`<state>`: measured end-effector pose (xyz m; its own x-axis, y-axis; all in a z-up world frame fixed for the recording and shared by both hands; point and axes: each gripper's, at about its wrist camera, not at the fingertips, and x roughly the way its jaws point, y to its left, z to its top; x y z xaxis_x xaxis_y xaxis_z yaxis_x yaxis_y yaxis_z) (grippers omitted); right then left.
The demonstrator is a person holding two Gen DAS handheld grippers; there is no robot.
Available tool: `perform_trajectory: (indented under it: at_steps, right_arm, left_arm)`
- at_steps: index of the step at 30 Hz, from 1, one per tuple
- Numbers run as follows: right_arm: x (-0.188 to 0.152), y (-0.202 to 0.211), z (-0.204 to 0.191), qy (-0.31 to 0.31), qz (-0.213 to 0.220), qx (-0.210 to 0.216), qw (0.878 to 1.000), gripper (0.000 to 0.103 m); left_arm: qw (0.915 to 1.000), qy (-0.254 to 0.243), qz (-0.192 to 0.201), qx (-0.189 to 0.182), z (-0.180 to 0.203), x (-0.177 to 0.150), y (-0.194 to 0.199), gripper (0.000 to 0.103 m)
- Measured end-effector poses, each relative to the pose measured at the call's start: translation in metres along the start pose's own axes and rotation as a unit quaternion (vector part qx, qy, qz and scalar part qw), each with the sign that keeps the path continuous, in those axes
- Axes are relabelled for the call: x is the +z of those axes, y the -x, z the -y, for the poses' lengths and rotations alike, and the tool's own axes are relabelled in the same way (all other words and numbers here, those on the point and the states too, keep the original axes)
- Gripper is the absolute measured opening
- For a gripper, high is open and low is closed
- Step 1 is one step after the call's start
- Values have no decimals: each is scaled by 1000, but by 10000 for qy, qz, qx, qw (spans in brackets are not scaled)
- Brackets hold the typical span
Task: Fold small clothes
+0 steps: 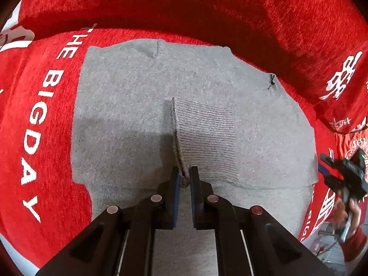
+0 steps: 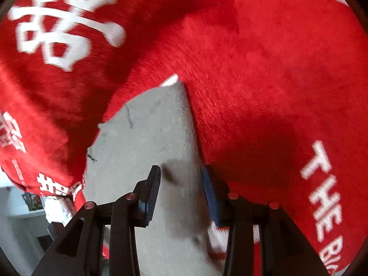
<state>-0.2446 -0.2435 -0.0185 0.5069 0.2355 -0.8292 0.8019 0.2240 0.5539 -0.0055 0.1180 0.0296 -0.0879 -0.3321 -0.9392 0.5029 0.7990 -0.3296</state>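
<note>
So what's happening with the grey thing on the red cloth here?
A person is folding a small grey knit garment laid on a red printed cloth. The left gripper is shut on the garment's ribbed cuff, holding it over the body. The right gripper is open above the garment's edge, its pads not pressing on the fabric.

The right gripper (image 2: 180, 193) hovered with its black, blue-padded fingers (image 2: 153, 195) parted over a grey knitted garment (image 2: 147, 133), gripping nothing, the garment lying on a red plush cloth with white lettering (image 2: 264, 92).
</note>
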Motion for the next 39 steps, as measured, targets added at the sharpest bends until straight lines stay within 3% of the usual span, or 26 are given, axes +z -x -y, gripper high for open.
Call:
perform_trajectory:
  at_steps: [2, 5, 6, 9, 16, 19, 24, 30, 33, 39]
  right_arm:
    - [6, -3, -12, 197, -34, 2, 9998, 8]
    - [2, 9, -45, 1232, 213, -537, 9907, 8]
    - [-1, 7, -53, 1636, 242, -904, 9821, 8]
    - [-3, -12, -49, 2136, 49, -1601, 9637, 11]
    - [-8, 16, -37, 1438, 274, -1546, 9771, 11]
    - [-18, 31, -39, 1394, 325, -1402, 9797, 11]
    - [-35, 32, -60, 1625, 186, -1178, 9795, 11]
    - [-51, -1, -74, 1848, -51, -1211, 9753, 11]
    - [-54, -14, -61, 1754, -240, -1422, 9739, 11]
    - [-58, -2, -50, 1662, -333, -1264, 9774, 14]
  left_arm:
    - [10000, -20, -3, 33, 2, 0, -1, 10]
    - [9999, -70, 7, 94, 3, -1, 0, 10]
    - [9999, -80, 11, 114, 4, -1, 0, 10]
    - [9998, -92, 8, 198, 6, -2, -4, 10]
    - [9964, -433, -74, 730, 8, -13, 7, 10]
    - [9964, -330, -41, 784, 1, -15, 17, 10]
    - [9960, -305, 355, 756, 10, -3, 38, 10]
    - [9947, -502, 376, 818, 36, 18, 13, 10]
    - [9912, -564, 105, 1192, 38, 17, -15, 10]
    - [9894, -636, 113, 1303, 36, 9, -12, 10]
